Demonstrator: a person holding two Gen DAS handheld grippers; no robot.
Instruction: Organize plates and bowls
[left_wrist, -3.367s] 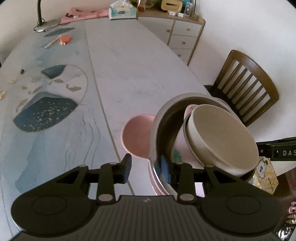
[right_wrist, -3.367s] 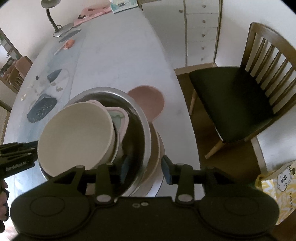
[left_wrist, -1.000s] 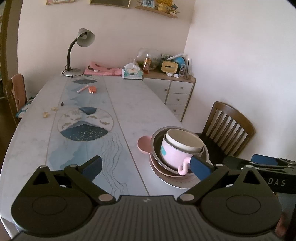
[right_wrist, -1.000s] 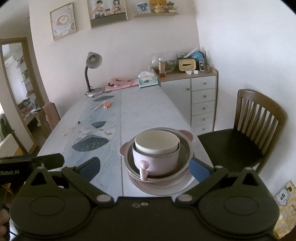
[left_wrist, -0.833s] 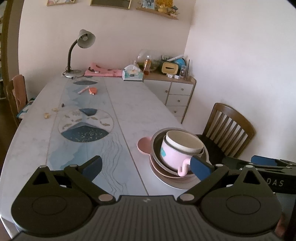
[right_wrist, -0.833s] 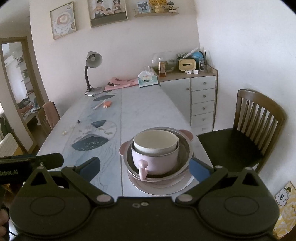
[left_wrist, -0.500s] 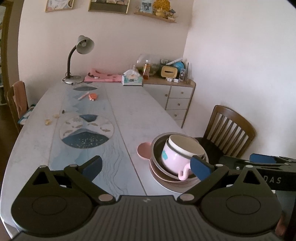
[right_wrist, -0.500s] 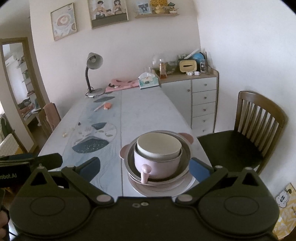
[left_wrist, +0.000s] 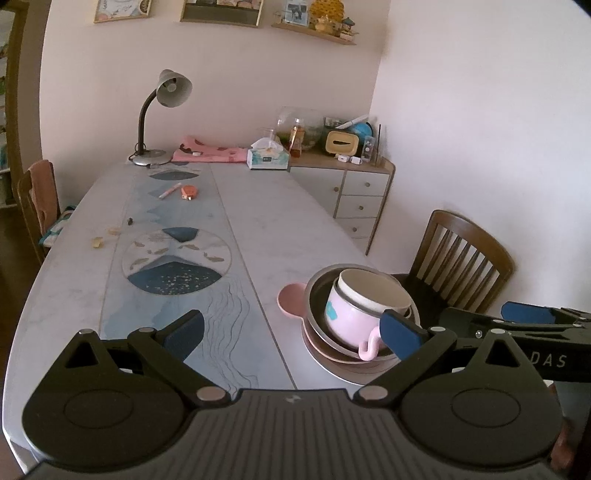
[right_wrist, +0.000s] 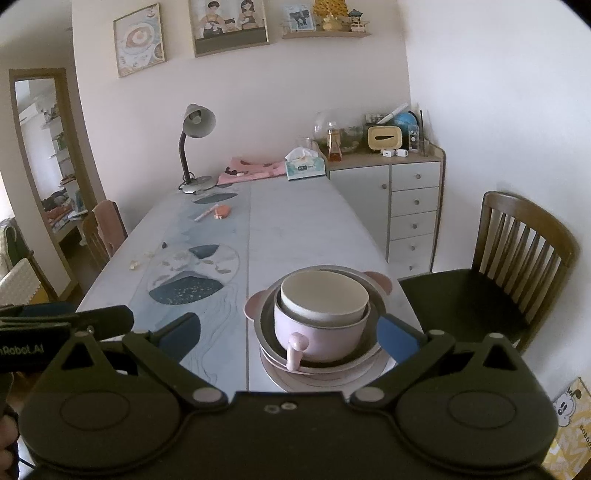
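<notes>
Cream-coloured, the round bowl nests in a pink handled cup inside a grey metal bowl, all stacked on pink plates at the marble table's near right edge. The left gripper and right gripper both gape wide, holding nothing.

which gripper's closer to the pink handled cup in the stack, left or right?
Right, by a small margin. The right gripper faces the pink cup head-on, open fingers framing the stack. The left gripper is open, off to the cup's left, aimed mostly at bare table.
</notes>
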